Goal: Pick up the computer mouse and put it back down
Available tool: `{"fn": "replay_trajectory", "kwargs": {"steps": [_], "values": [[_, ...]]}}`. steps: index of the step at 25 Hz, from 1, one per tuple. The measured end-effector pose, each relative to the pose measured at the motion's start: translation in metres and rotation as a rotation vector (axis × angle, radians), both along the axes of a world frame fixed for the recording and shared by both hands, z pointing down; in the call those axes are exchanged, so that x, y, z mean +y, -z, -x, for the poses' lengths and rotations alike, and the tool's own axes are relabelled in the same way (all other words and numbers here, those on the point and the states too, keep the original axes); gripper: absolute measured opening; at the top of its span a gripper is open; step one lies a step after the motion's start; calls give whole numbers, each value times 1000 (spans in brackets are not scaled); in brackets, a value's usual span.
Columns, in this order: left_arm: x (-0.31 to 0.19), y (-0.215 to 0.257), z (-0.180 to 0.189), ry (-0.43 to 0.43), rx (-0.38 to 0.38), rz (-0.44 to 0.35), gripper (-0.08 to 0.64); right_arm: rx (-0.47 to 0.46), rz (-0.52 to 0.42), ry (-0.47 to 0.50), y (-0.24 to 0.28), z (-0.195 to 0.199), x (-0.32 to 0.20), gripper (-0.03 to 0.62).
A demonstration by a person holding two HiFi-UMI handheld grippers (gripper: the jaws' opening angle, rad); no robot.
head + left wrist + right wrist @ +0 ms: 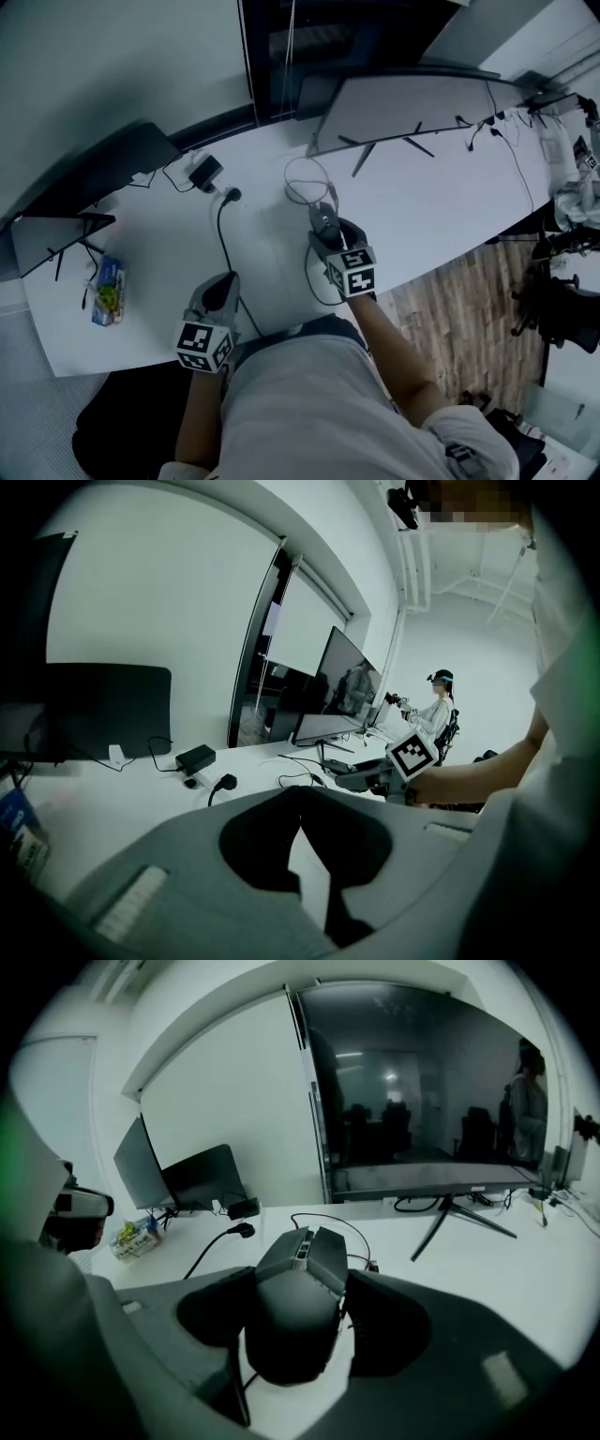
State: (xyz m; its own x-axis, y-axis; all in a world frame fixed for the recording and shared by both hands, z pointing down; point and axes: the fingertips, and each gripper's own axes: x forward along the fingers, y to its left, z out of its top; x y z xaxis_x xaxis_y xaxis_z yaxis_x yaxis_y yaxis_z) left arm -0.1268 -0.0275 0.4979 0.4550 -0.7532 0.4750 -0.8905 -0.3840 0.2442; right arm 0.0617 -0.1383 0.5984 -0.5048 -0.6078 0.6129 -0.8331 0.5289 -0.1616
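A dark grey computer mouse sits between the jaws of my right gripper, which is shut on its two sides, with the mouse's front pointing away towards the big monitor. Its thin cable loops on the white desk just beyond it. I cannot tell whether the mouse rests on the desk or hangs just above it. My left gripper hovers at the desk's near edge, shut on nothing, well to the left of the mouse.
A wide monitor stands behind the mouse, a second one at the far left. A black power adapter and plug with a cord lie between them. A blue-green packet lies at the left. Another person sits farther along.
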Motion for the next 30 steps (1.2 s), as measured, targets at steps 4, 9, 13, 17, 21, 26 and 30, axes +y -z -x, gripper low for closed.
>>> {"fn": "replay_trajectory", "kwargs": {"steps": [4, 9, 13, 17, 21, 26, 30], "values": [[-9, 5, -15, -13, 12, -26, 9, -21, -23, 24, 30, -11, 7, 304], [-21, 15, -35, -38, 26, -60, 9, -58, -45, 73, 65, -20, 17, 304], [-28, 24, -49, -55, 38, -89, 9, -77, -78, 97, 93, -32, 27, 302], [-33, 33, -59, -72, 46, -114, 8, -92, -109, 109, 118, -43, 37, 302], [-37, 39, -71, -100, 53, -139, 8, -95, -145, 114, 135, -56, 48, 302], [-37, 46, -82, -128, 57, -158, 8, -111, -185, 103, 152, -69, 60, 301], [-38, 49, -88, -145, 57, -169, 9, -112, -209, 92, 162, -78, 67, 299]]}}
